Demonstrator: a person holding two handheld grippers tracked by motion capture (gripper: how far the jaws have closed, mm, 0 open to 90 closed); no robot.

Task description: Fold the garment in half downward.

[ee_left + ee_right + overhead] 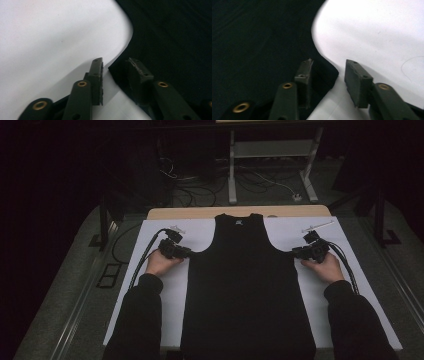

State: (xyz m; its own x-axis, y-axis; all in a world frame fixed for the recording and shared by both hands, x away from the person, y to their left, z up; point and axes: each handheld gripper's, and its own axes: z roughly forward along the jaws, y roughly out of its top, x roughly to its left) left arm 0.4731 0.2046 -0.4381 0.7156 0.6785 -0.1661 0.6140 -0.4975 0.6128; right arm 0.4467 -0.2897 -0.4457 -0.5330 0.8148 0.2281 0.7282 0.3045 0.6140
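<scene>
A black sleeveless top (247,285) lies flat, neck away from me, on a white sheet (160,295). My left gripper (192,252) rests on the sheet at the garment's left armpit corner. In the left gripper view the jaws (115,62) stand apart with that corner of the top (175,37) between them, one pad over the white sheet (50,37). My right gripper (295,253) mirrors this at the right armpit corner. In the right gripper view its jaws (329,63) also stand apart, straddling the fabric's corner (262,37) beside the sheet (374,32).
The sheet covers a wooden table (200,212). Two small pale objects (176,227) (320,226) lie near the sheet's far corners. Beyond the table are floor cables (200,190) and a white table frame (270,150). A cable (145,255) trails from each gripper.
</scene>
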